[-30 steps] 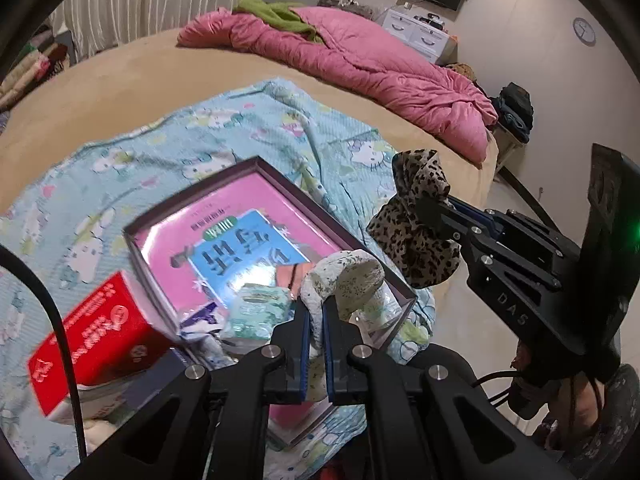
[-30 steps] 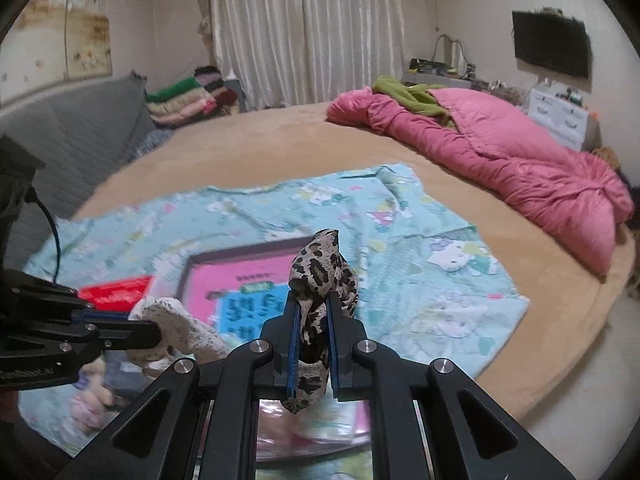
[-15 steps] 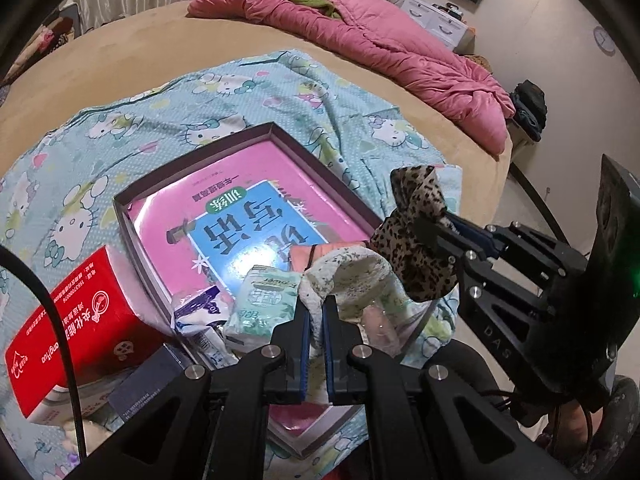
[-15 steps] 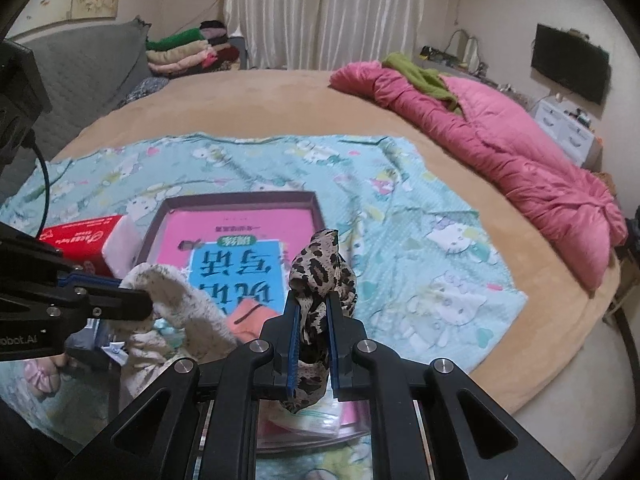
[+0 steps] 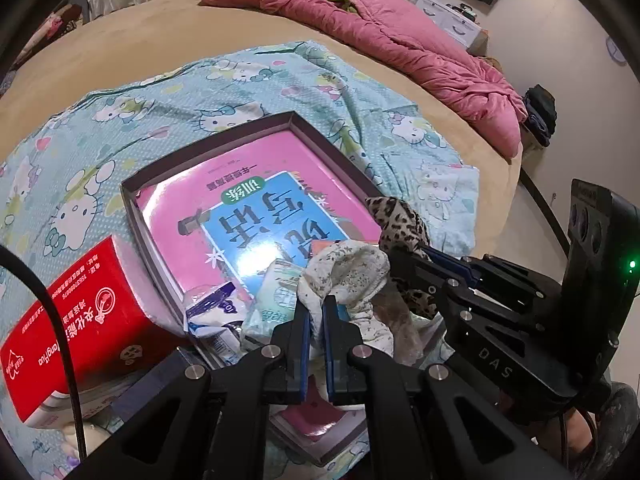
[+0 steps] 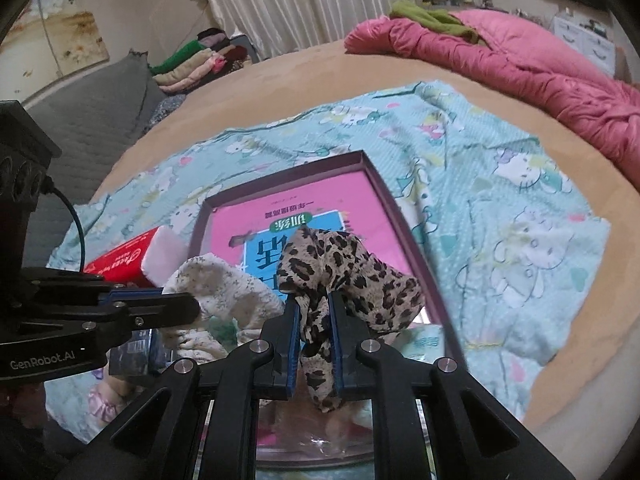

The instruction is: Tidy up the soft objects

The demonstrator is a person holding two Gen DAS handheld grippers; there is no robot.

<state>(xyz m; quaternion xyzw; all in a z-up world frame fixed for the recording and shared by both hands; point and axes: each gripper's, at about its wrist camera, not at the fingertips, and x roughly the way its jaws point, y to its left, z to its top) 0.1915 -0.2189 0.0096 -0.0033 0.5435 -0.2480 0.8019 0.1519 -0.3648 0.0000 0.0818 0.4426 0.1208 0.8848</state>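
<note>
We have lowered both cloths toward the box [image 5: 208, 152]. Our left gripper [image 5: 315, 312] stays clamped on the speckled white cloth [image 5: 348, 268], our right gripper [image 6: 314, 312] on the leopard cloth [image 6: 348, 264]; both hang just above the box's near end, probably ready for release.

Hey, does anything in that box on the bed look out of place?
Yes. The box mostly holds a pink book, but crumpled tissue packs are heaped at its near edge, spilling over the rim.
</note>
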